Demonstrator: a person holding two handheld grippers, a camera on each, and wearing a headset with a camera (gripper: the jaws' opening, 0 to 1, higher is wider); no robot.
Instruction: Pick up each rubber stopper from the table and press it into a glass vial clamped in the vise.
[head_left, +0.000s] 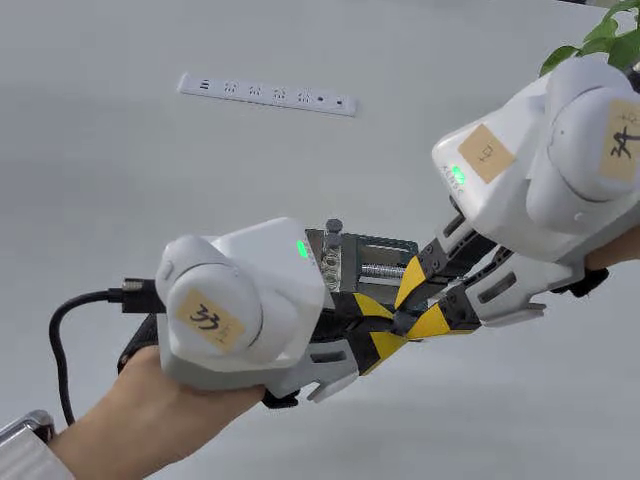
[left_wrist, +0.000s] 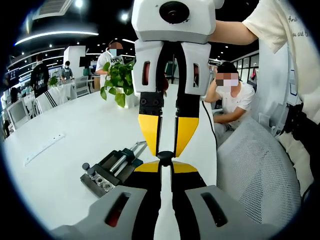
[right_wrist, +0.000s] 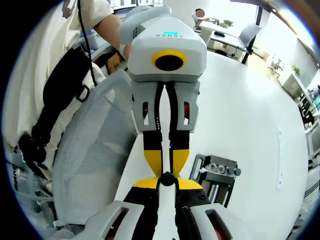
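Two grippers, one in each hand, are nose to nose just above the table (head_left: 120, 180). The left gripper (head_left: 393, 330) comes in from the lower left w/ a "33" sticker on its back. The right gripper (head_left: 418, 312) slants down from the upper right. Their yellow-and-black tips meet on one small dark stopper (left_wrist: 165, 155), held in the air betw. them. Both sets of jaws are drawn narrow, w/ only a slit left. I can't tell which pair actually grips the stopper and which just touches it.

One vise (head_left: 365, 255) sits on the table right behind the meeting tips, apart from them, its screw lying flat. A short row of vials (right_wrist: 221, 166) stands clamped in it, approx. three going by the round mouths, but they're too small to be sure. No stopper can be made out in any of them.

There's one white power strip (head_left: 267, 94) farther back on the table, well clear of the vise. One potted plant (left_wrist: 117, 82) stands at the far edge. One black cable (head_left: 60, 340) runs from the rear of the left gripper. One mesh-backed chair (left_wrist: 255, 165) stands beside the table. Four other people (left_wrist: 230, 95) are in the room behind, one seated close by and three farther off.
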